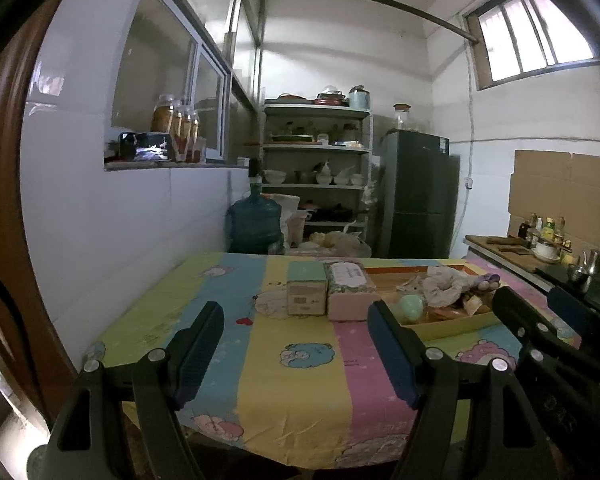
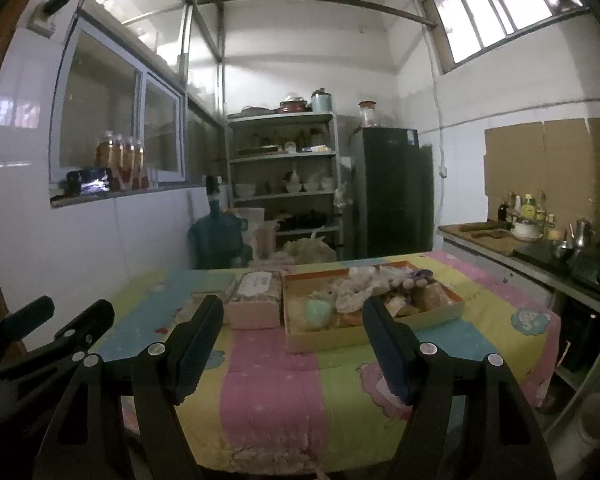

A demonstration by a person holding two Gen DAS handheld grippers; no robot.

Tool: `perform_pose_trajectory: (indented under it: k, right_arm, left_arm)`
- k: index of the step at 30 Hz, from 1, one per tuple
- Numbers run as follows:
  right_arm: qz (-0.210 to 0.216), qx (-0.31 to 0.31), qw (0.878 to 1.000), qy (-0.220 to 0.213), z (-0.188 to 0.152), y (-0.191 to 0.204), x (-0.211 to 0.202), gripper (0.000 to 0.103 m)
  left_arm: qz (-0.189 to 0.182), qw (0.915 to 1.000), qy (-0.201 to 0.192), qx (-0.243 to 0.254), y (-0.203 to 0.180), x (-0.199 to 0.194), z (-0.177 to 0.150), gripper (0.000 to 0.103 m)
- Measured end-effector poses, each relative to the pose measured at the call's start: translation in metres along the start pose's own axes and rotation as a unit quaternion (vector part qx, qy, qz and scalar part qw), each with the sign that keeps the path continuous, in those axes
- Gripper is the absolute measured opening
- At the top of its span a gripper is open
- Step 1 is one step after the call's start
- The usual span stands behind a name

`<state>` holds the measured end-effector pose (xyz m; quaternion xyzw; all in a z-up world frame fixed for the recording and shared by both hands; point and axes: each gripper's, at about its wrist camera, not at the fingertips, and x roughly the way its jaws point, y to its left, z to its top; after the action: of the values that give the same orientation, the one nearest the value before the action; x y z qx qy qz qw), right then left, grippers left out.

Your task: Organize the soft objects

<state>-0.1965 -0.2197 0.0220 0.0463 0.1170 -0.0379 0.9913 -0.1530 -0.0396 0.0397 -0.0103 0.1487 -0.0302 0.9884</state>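
I see the soft toys (image 2: 380, 286) heaped in the tray (image 2: 340, 340), boxes (image 1: 326, 292) just left of it. Both my left gripper (image 1: 296, 344) and right gripper (image 2: 292, 340) hang spread wide, holding nothing. That fits sorted or still unsorted.

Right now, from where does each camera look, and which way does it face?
Left wrist: on the left gripper, low at the table's near edge, facing two boxes; its open fingers show, the right gripper beside.
Right wrist: on the right gripper, facing the tray; its open fingers show, the left gripper beside.
Both share table, tray, shelves, fridge.
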Motion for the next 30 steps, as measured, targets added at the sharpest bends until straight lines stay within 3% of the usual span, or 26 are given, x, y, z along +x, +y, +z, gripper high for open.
perform_pose_trajectory:
  k: [30]
  right_arm:
    - [0.001, -0.009, 1.0, -0.002, 0.0009, 0.0084, -0.0059, 0.074]
  left_arm:
    - [-0.004, 1.0, 0.009, -0.003, 0.0034, -0.0059, -0.0047, 0.074]
